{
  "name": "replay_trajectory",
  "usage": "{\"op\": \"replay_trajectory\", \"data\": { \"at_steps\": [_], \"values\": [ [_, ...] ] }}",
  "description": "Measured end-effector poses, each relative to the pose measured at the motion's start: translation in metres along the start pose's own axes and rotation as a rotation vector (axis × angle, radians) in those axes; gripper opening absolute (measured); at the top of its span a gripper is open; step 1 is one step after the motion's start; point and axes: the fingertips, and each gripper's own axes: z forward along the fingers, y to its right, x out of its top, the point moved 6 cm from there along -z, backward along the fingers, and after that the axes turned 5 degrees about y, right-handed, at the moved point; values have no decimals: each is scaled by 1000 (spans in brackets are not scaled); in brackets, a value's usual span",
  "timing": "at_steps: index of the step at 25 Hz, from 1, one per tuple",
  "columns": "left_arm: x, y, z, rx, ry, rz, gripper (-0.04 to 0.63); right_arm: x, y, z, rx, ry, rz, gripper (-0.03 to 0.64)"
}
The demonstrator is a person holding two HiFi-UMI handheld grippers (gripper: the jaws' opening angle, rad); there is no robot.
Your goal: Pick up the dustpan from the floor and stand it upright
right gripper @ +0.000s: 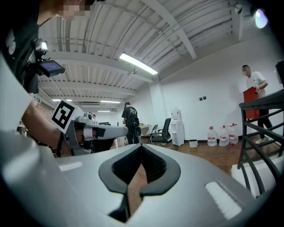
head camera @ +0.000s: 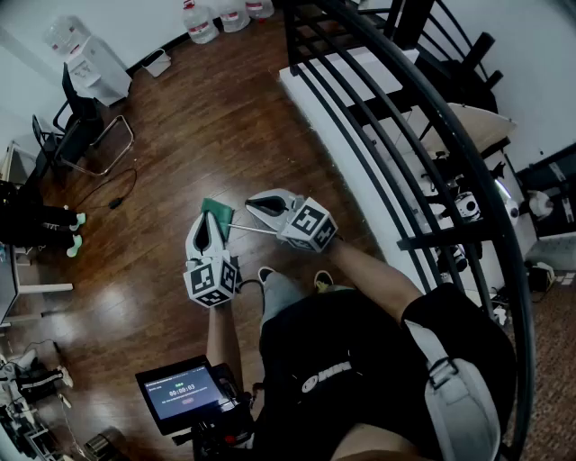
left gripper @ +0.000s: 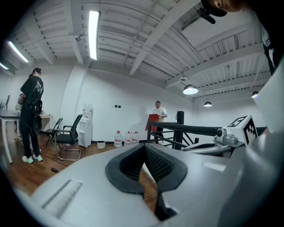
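Note:
The green dustpan (head camera: 217,212) lies flat on the wooden floor, its thin metal handle (head camera: 255,230) running to the right. It shows only in the head view. My left gripper (head camera: 202,232) hovers above the floor just below-left of the pan, jaws closed with nothing between them (left gripper: 143,167). My right gripper (head camera: 258,206) hangs just right of the pan, above the handle, also shut and empty (right gripper: 133,178). Both point roughly level, and each sees the other: the right gripper (left gripper: 234,132) and the left gripper (right gripper: 91,129).
A staircase with a black railing (head camera: 407,135) and white steps (head camera: 335,99) fills the right. An office chair (head camera: 83,133), a water dispenser (head camera: 94,65) and water bottles (head camera: 202,23) stand at the back left. A person (left gripper: 30,116) stands left, another (right gripper: 254,95) by the stairs.

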Motion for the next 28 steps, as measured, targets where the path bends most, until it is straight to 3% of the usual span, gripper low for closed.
{"op": "replay_trajectory", "data": {
  "at_steps": [5,10,15,21,28],
  "values": [
    [-12,-23,15,-27,-30,-30,20,-14,8,23,-7,-34,18,3],
    [-8,-53,31,-70,-86,-43,20,-3,12,46,-54,-92,38,3],
    [6,-89,83,-142,-31,-53,20,13,41,76,-139,-85,5,3],
    [-42,-93,127,-248,-131,-86,20,-37,75,63,-255,-163,94,3],
    [-77,-69,152,-324,-246,-101,20,-68,101,40,-293,-219,163,3]
  ]
}}
